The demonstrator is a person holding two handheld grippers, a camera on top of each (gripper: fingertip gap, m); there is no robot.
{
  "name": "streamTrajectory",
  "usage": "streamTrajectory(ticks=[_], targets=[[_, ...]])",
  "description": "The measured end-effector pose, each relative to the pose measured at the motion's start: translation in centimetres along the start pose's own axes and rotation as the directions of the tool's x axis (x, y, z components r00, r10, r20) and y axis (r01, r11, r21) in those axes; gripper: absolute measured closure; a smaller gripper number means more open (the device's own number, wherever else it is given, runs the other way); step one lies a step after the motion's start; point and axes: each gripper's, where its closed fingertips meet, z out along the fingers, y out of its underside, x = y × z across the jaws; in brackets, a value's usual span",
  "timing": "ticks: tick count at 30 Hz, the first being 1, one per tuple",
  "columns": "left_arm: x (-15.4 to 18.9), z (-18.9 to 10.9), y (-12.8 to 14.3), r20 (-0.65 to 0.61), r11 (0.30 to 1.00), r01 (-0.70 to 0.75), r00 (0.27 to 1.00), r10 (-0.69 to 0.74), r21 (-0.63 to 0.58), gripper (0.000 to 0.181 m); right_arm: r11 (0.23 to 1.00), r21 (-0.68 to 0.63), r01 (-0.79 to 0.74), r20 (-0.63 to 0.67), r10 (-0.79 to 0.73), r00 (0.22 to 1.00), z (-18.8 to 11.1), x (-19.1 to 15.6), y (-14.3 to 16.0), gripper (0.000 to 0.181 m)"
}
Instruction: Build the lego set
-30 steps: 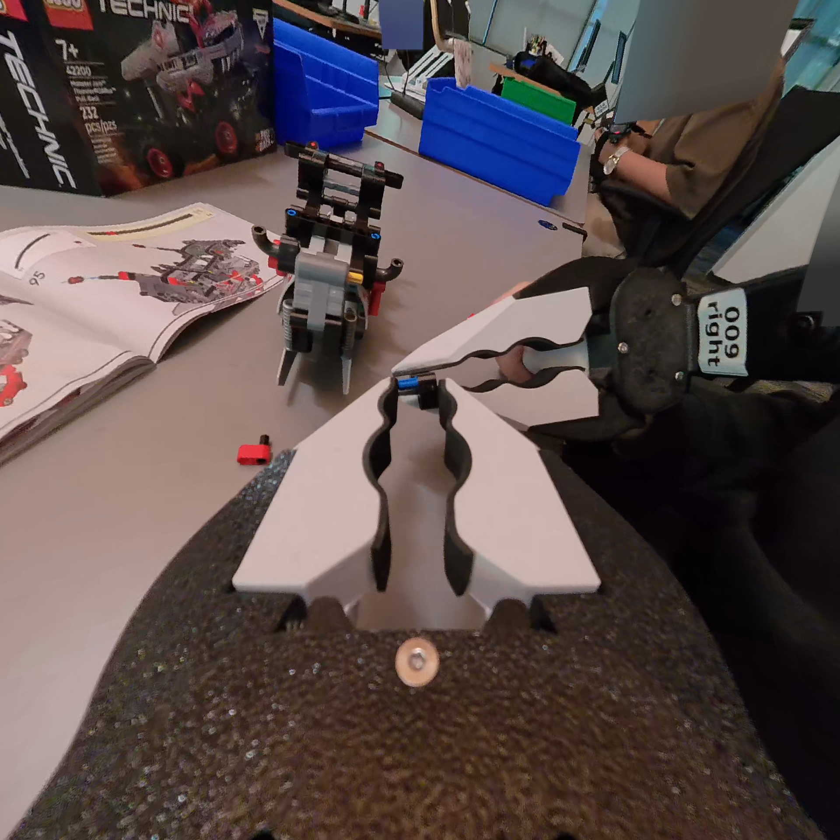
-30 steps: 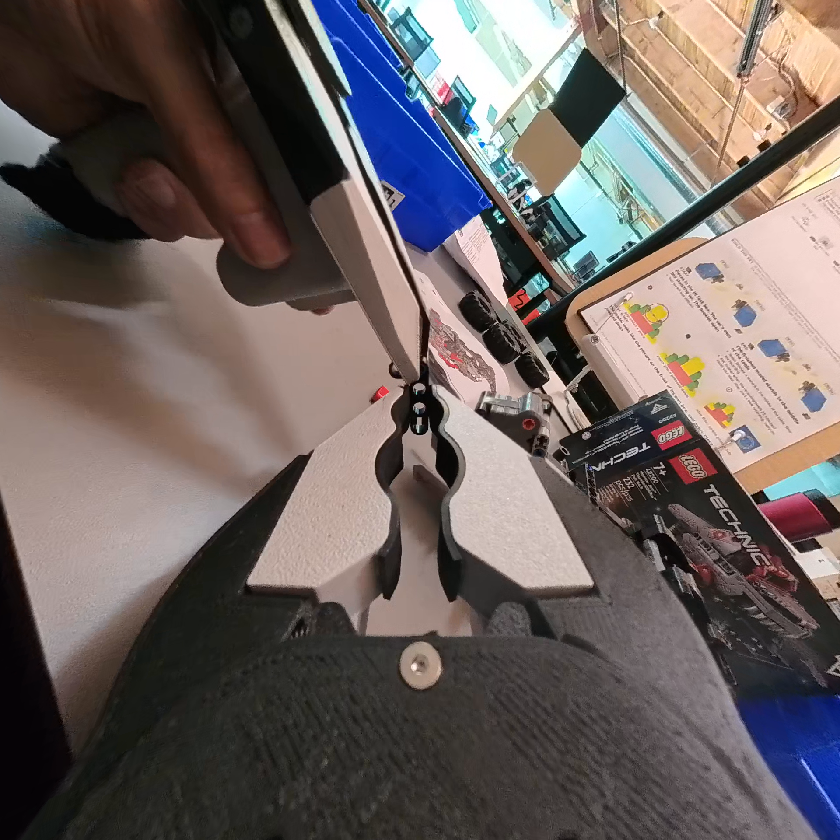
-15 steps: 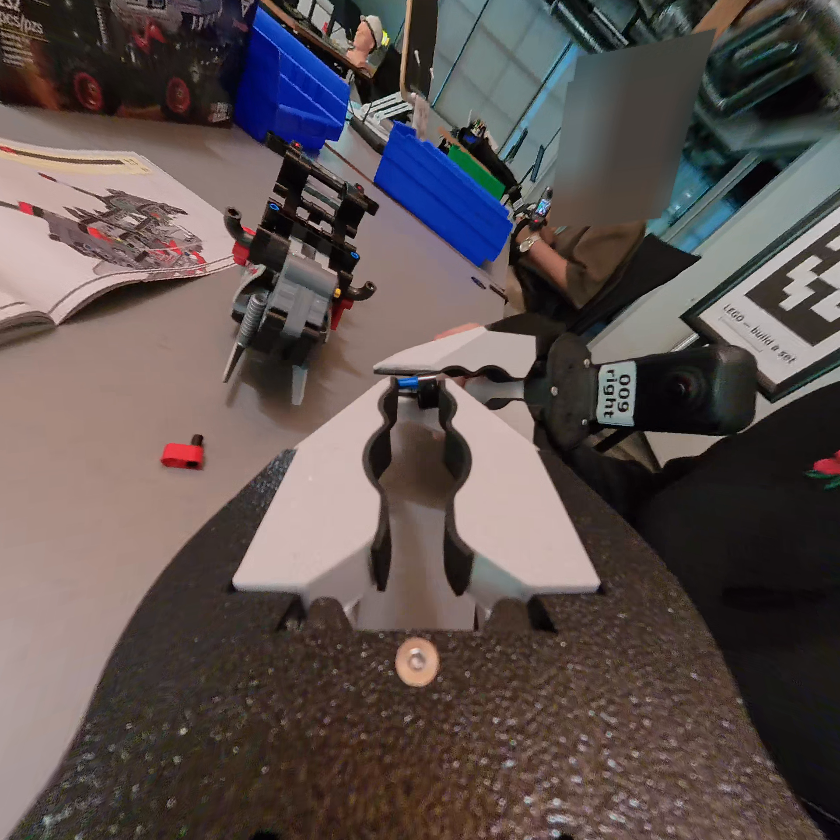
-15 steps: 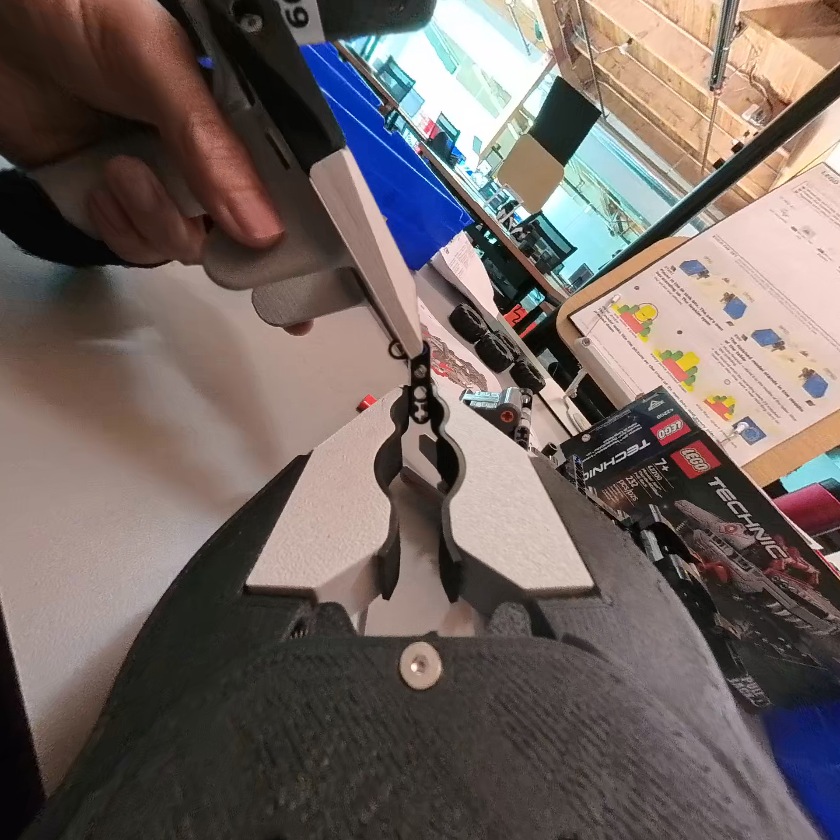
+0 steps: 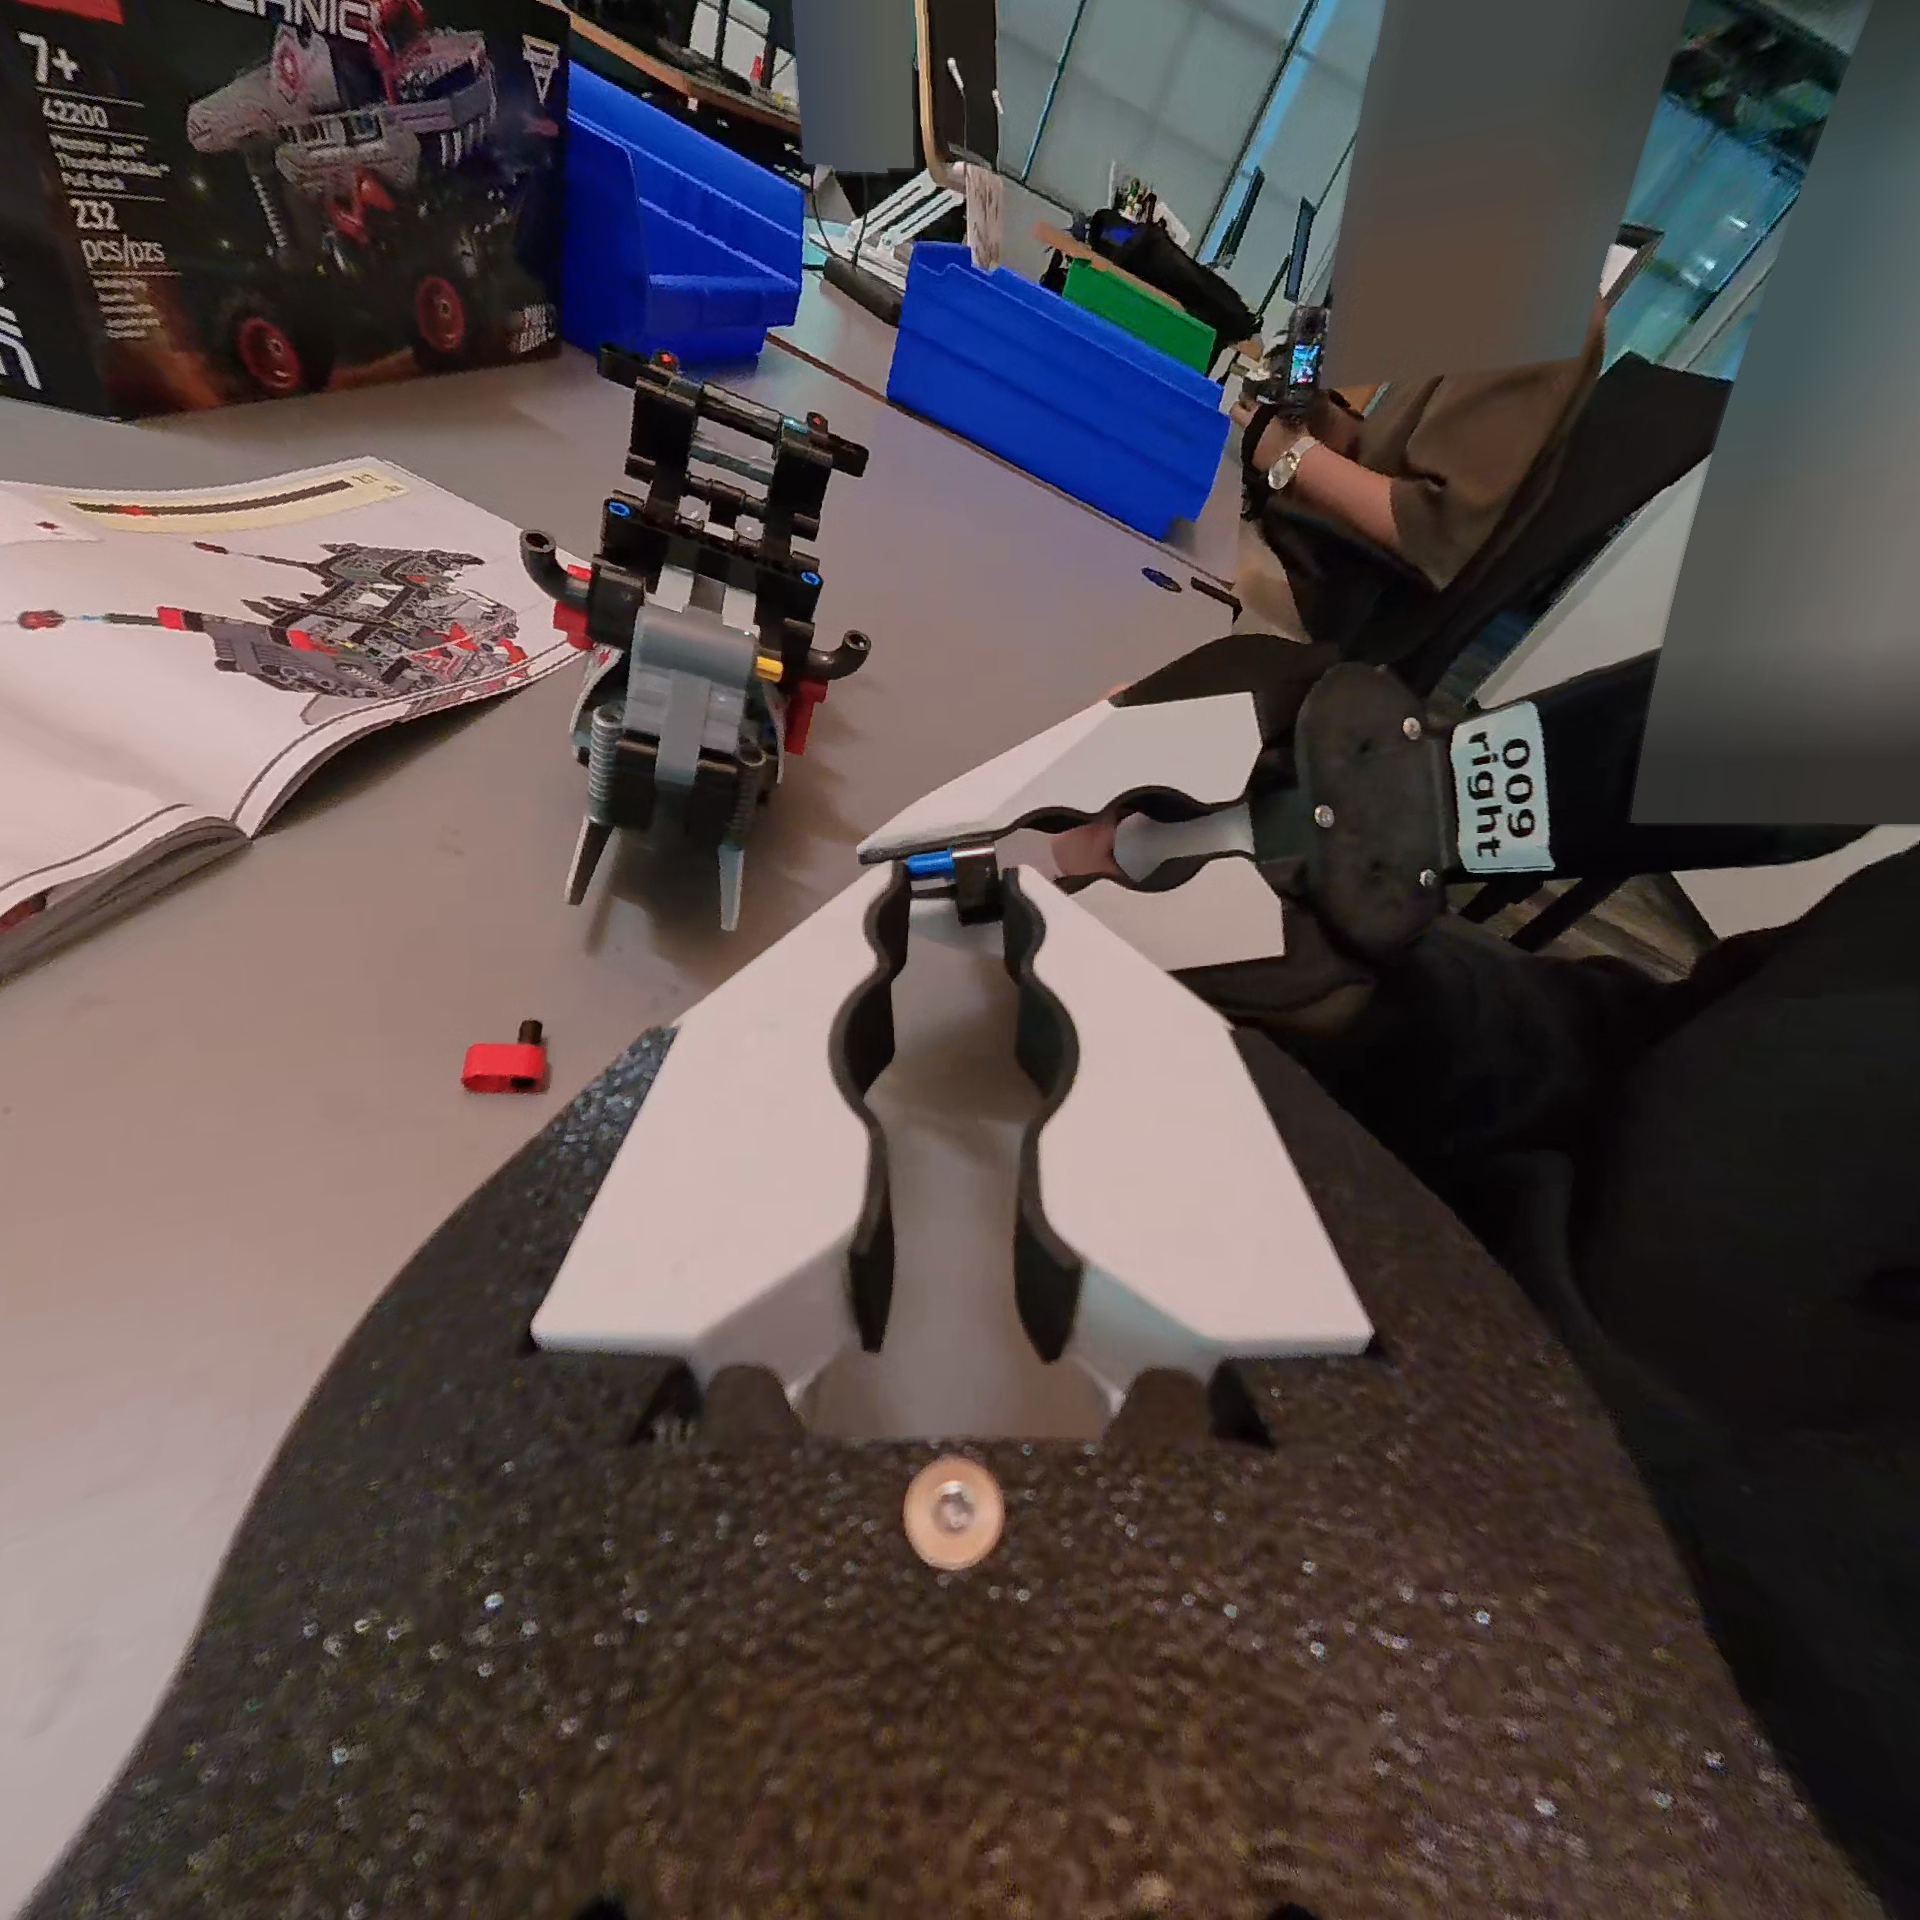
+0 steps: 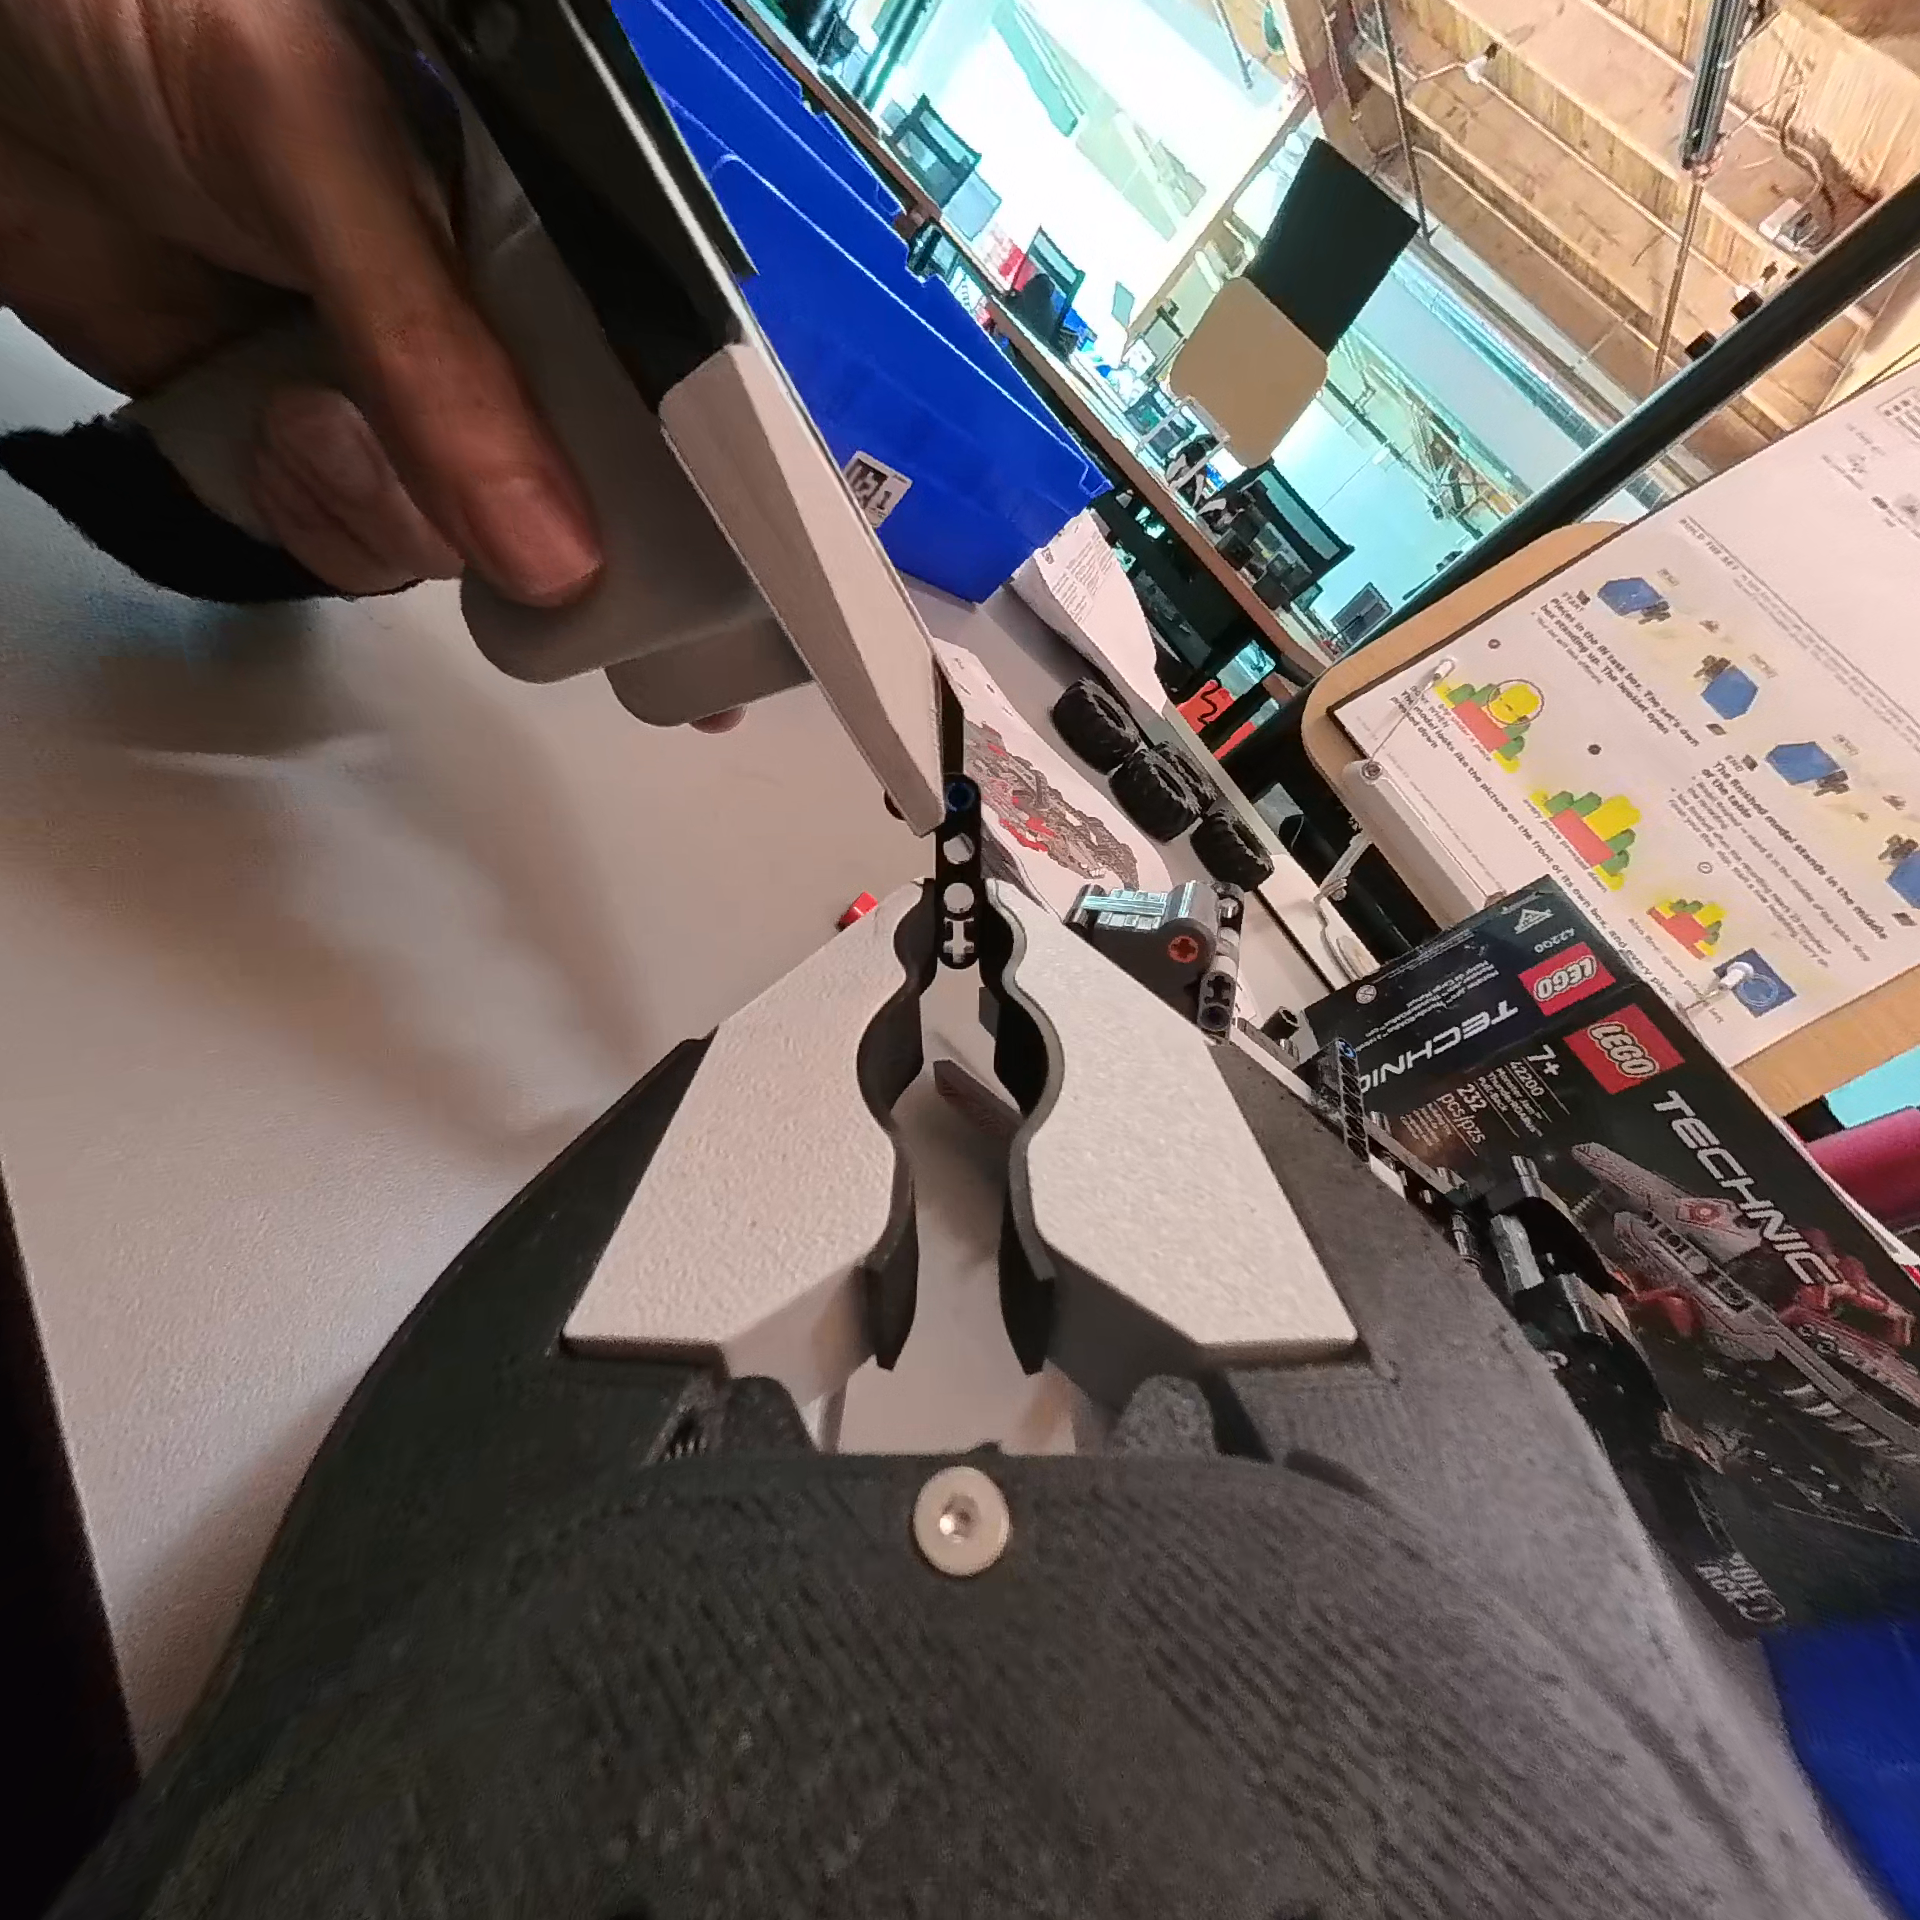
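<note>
My right gripper (image 6: pixel 956 935) is shut on a thin black beam with holes (image 6: pixel 958 902), which sticks out past its tips. My left gripper (image 5: pixel 951 883) is shut on a blue pin (image 5: pixel 928 862) at the beam's far end (image 5: pixel 977 883). The two grippers meet tip to tip above the grey table (image 5: pixel 260 1195). In the right wrist view the left gripper's fingers (image 6: pixel 831 644), held by a hand, come down onto the blue pin (image 6: pixel 961 798). The partly built black and grey model (image 5: pixel 717 665) stands on the table beyond them; it also shows in the right wrist view (image 6: pixel 1153 920).
A small red piece (image 5: pixel 504 1065) lies left of my left gripper. An open manual (image 5: pixel 208 644) and the set's box (image 5: pixel 281 187) are at the left, blue bins (image 5: pixel 1049 384) behind. Several black wheels (image 6: pixel 1153 779) lie by the manual. A person sits at the far right (image 5: pixel 1434 457).
The black beam now sticks farther out of the right fingertips than one second ago. The left gripper tilted and swung back; both grippers stayed joined at the pin.
</note>
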Motion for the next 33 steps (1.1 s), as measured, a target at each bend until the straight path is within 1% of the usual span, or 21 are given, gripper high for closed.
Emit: streamTrajectory(ticks=[6, 12, 19, 21, 24, 26, 28, 29, 31, 33], targets=[[-0.2, 0.0, 0.3, 0.01, 1.0, 0.021, 1.0, -0.021, -0.017, 0.167, 1.0, -0.02, 0.011, 0.005, -0.011, 1.0, 0.4, -0.1, 0.1, 0.175], [-0.3, 0.1, 0.2, 0.008, 1.0, 0.029, 1.0, -0.029, -0.008, 0.167, 0.999, -0.032, 0.012, -0.003, -0.013, 1.0, 0.7, 0.0, 0.0, 0.175], [0.0, 0.0, 0.2, 0.044, 0.99, -0.136, 0.989, 0.138, -0.039, 0.165, 1.0, -0.02, 0.006, 0.0, -0.006, 1.0, 0.9, 0.0, -0.4, 0.175], [0.0, 0.0, 0.1, 0.043, 0.989, -0.137, 0.989, 0.139, -0.046, 0.164, 1.0, -0.02, 0.009, -0.006, -0.009, 1.0, 1.0, 0.1, -0.5, 0.176], [0.6, -0.3, -1.0, 0.022, 0.995, -0.099, 0.995, 0.098, 0.017, 0.151, 0.999, -0.025, 0.024, -0.044, -0.025, 0.999, 1.0, 0.6, -0.6, 0.176], [0.4, -0.4, -0.9, 0.044, 0.997, -0.081, 0.996, 0.081, 0.002, 0.152, 0.999, -0.023, 0.035, -0.065, -0.037, 0.997, 0.9, 0.8, -0.8, 0.176], [0.4, -0.5, -0.8, 0.072, 0.992, -0.129, 0.989, 0.129, -0.009, 0.159, 0.999, -0.014, 0.047, -0.083, -0.048, 0.995, 0.9, 1.0, -1.0, 0.176], [0.3, -0.6, -0.7, 0.095, 0.988, -0.155, 0.983, 0.156, -0.02, 0.16, 0.999, -0.007, 0.054, -0.094, -0.054, 0.994, 0.8, 1.1, -1.2, 0.176], [0.3, -0.5, -0.5, 0.114, 0.981, -0.186, 0.975, 0.191, -0.051, 0.153, 0.997, 0.013, 0.071, -0.111, -0.069, 0.991, 0.7, 1.2, -1.7, 0.176], [0.8, -0.4, -0.6, 0.106, 0.974, -0.222, 0.968, 0.227, -0.055, 0.15, 0.995, 0.042, 0.095, -0.13, -0.089, 0.987, 0.5, 1.3, -2.3, 0.176]])
